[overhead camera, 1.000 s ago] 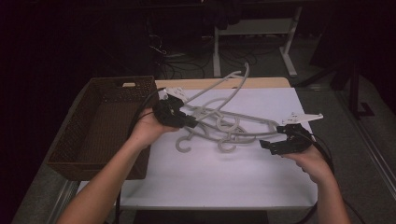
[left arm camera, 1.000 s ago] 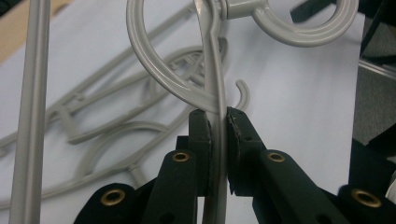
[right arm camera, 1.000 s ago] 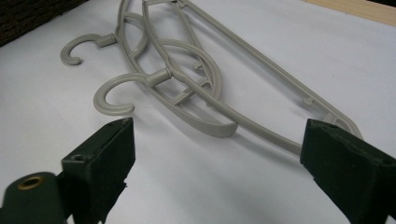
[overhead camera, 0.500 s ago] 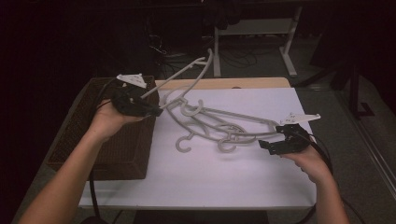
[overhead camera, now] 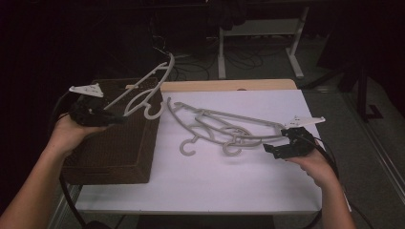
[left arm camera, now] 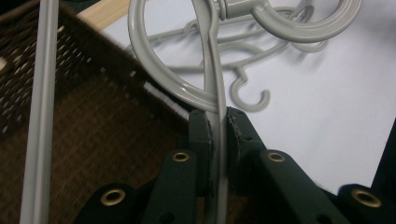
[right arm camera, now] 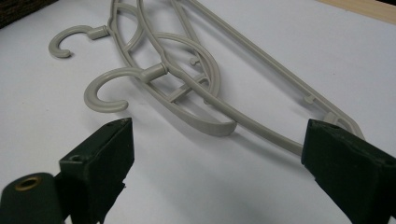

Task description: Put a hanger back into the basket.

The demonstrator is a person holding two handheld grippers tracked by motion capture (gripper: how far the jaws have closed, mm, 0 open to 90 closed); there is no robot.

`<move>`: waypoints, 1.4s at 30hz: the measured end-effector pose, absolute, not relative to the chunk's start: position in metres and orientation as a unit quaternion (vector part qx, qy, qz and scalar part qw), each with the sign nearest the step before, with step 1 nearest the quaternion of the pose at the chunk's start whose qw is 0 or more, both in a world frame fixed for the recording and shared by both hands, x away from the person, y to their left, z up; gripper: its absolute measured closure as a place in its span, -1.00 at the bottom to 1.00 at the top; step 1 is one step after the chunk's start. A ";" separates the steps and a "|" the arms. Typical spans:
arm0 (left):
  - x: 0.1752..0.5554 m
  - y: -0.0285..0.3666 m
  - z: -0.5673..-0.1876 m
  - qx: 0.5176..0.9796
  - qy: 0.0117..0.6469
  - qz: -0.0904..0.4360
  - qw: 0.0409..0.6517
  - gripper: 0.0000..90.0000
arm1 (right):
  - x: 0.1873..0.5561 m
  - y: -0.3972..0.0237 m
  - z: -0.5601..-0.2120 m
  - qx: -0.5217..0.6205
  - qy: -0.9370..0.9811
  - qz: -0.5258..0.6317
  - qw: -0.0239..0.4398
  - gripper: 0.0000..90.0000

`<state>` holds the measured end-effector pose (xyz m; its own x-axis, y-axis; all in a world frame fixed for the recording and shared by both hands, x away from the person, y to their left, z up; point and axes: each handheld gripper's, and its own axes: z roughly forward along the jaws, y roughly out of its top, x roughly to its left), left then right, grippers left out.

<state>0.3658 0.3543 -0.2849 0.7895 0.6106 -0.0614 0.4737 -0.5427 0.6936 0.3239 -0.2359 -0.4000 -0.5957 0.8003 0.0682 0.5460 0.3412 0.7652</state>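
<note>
My left gripper [overhead camera: 112,119] is clamped on one grey hanger [overhead camera: 143,90], held up over the brown basket [overhead camera: 110,152] at the left, not dropped in. My right gripper [overhead camera: 274,147] sits wide open and empty by the pile of hangers [overhead camera: 224,129] on the white table [overhead camera: 200,186]; those are left to move.

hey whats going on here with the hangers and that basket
A person holds a gripper in each hand. The left gripper is shut on a grey plastic hanger and holds it in the air above the brown woven basket. Two more hangers lie tangled on the white table. The right gripper rests open beside their right end, gripping nothing.
</note>
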 end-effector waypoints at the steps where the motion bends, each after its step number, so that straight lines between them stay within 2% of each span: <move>1: 0.365 0.358 -0.286 0.872 0.313 0.094 0.363 0.83 | 0.324 -0.236 -0.400 0.420 0.803 0.392 0.162 -0.79; 17: 0.349 0.401 -0.322 0.861 0.350 0.071 0.364 0.83 | 0.326 -0.232 -0.404 0.419 0.807 0.385 0.159 -0.79; 30: 0.357 0.408 -0.338 0.853 0.372 0.039 0.365 0.82 | 0.326 -0.232 -0.405 0.420 0.807 0.384 0.159 -0.79; 32: 0.355 0.407 -0.338 0.856 0.375 0.021 0.356 0.82 | 0.326 -0.232 -0.404 0.419 0.807 0.384 0.159 -0.79; 42: 0.360 0.406 -0.350 0.860 0.386 0.033 0.331 0.81 | 0.327 -0.230 -0.405 0.416 0.809 0.384 0.158 -0.79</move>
